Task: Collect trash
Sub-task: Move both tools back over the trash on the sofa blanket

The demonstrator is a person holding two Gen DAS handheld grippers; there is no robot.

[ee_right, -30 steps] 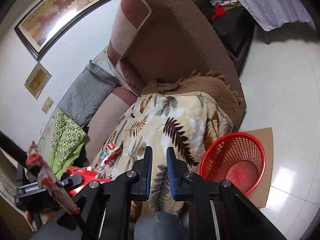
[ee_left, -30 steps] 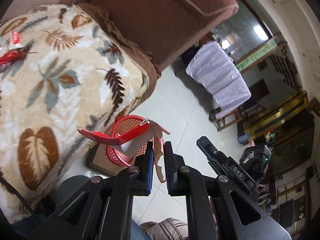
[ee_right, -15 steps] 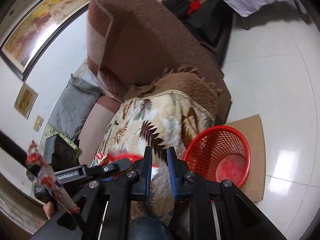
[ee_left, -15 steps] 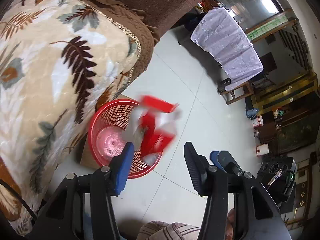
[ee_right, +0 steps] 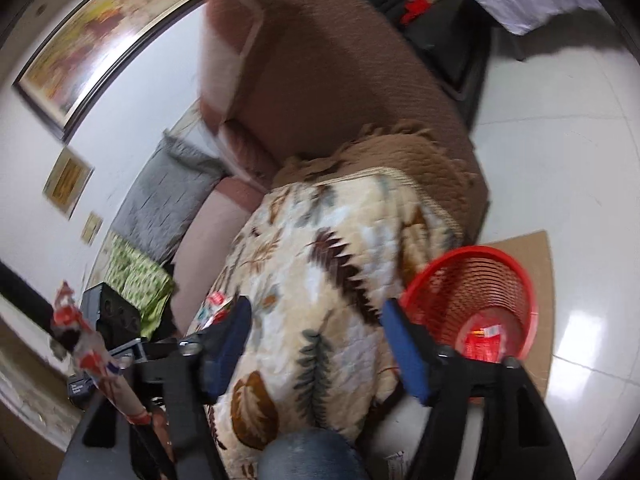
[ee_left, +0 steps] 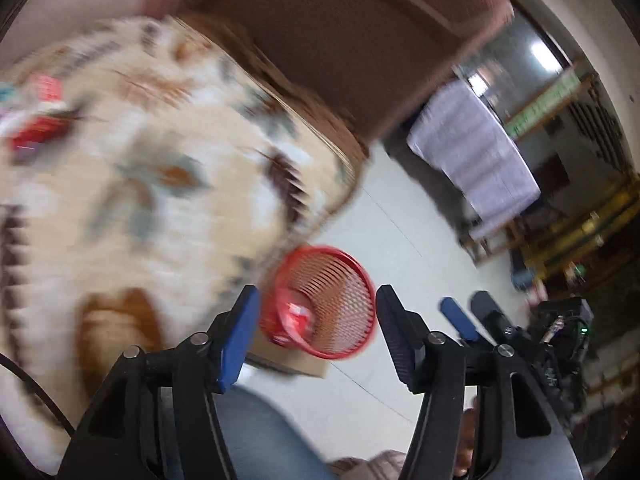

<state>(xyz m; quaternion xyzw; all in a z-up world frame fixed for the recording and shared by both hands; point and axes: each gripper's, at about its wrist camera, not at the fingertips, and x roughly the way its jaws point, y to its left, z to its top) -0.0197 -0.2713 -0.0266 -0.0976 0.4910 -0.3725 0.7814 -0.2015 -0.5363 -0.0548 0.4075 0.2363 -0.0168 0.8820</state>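
Observation:
A red mesh basket (ee_left: 340, 300) (ee_right: 472, 280) stands on the floor beside the sofa, with a red wrapper (ee_left: 296, 316) (ee_right: 484, 340) lying in its bottom. My left gripper (ee_left: 316, 332) hangs above the basket, its jaws opening with nothing between them. My right gripper (ee_right: 318, 344) (ee_left: 472, 312) hovers over the leaf-print blanket (ee_right: 320, 280); its jaws are also opening and hold nothing. More red and white wrappers (ee_left: 36, 136) (ee_right: 216, 304) lie further along the blanket. The left wrist view is blurred.
The basket rests on a cardboard sheet (ee_right: 536, 248) on white floor tiles (ee_right: 560, 140). A brown sofa armrest (ee_right: 340, 80) rises behind the blanket. A cloth-covered table (ee_left: 472, 152) stands further off. A knee in jeans (ee_right: 308, 456) is below the grippers.
My left gripper opened and let go of the red wrapper, which dropped into the basket; its view then swung back towards the blanket. The right gripper went from shut to open.

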